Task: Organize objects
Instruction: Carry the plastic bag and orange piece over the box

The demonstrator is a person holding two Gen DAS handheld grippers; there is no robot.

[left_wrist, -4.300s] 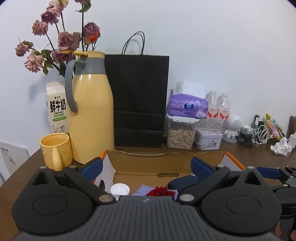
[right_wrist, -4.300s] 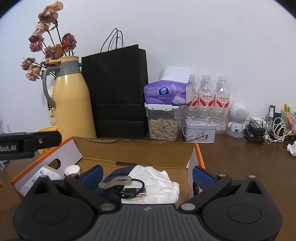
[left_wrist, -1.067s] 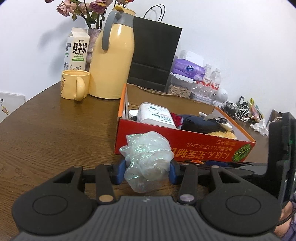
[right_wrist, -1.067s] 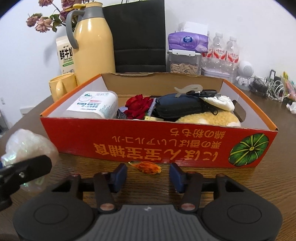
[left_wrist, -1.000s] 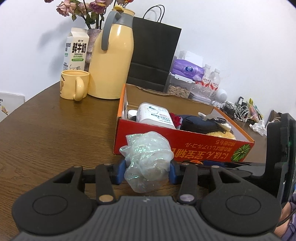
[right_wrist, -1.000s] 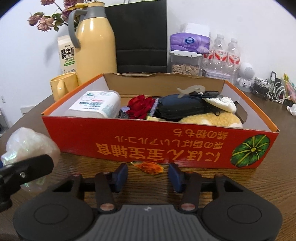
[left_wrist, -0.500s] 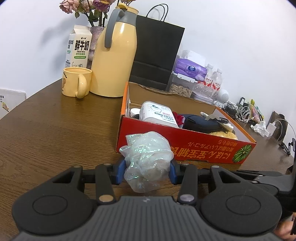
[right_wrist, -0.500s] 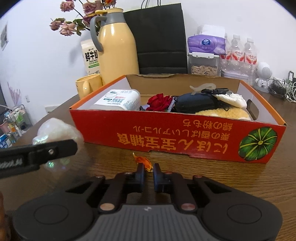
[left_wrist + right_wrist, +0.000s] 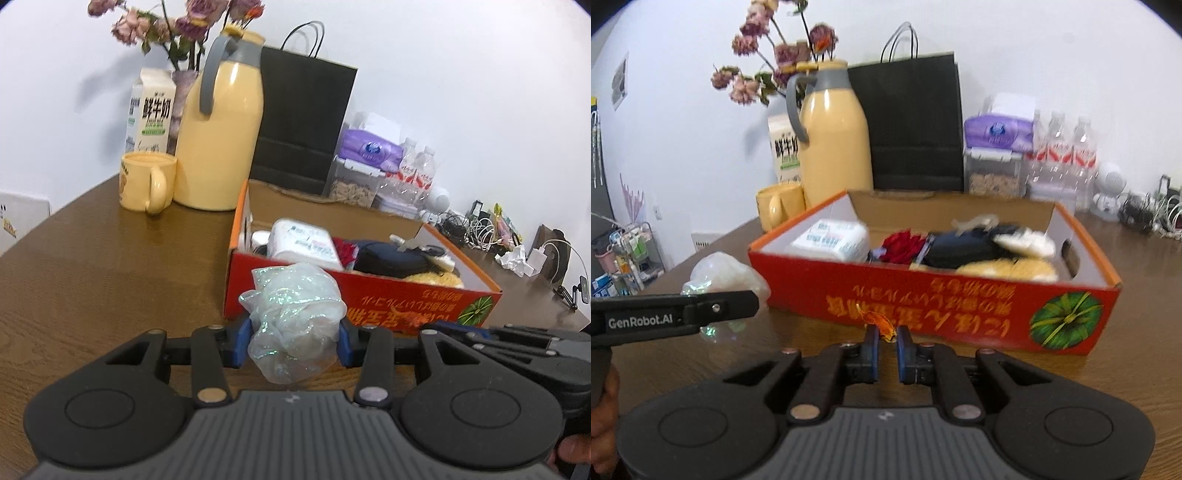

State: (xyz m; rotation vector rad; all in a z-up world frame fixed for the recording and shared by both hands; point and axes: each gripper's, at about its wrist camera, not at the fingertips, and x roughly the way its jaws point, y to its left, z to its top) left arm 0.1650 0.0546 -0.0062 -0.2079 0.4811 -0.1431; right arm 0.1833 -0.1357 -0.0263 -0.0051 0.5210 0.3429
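A red cardboard box (image 9: 417, 302) (image 9: 960, 299) stands on the brown table, packed with a white pack (image 9: 306, 243), a red flower, a dark pouch and a yellow sponge. In front of its left corner my left gripper (image 9: 291, 341) is shut on a shimmery clear bag (image 9: 295, 314), also seen as the bag (image 9: 727, 273) in the right wrist view. My right gripper (image 9: 884, 341) is shut on a small orange wrapper (image 9: 879, 321), lifted off the table just before the box's front wall. The orange wrapper (image 9: 412, 320) shows faintly past the right gripper in the left wrist view.
Behind the box stand a yellow flask (image 9: 221, 129), a yellow mug (image 9: 146, 181), a milk carton (image 9: 153, 110), a black paper bag (image 9: 303, 122), a tissue pack, water bottles (image 9: 1067, 147) and a tangle of cables (image 9: 476, 229) at the far right.
My right gripper closed on the orange wrapper that lay before the box and raised it off the table, shifting left. The left gripper kept its hold on the bag and barely moved.
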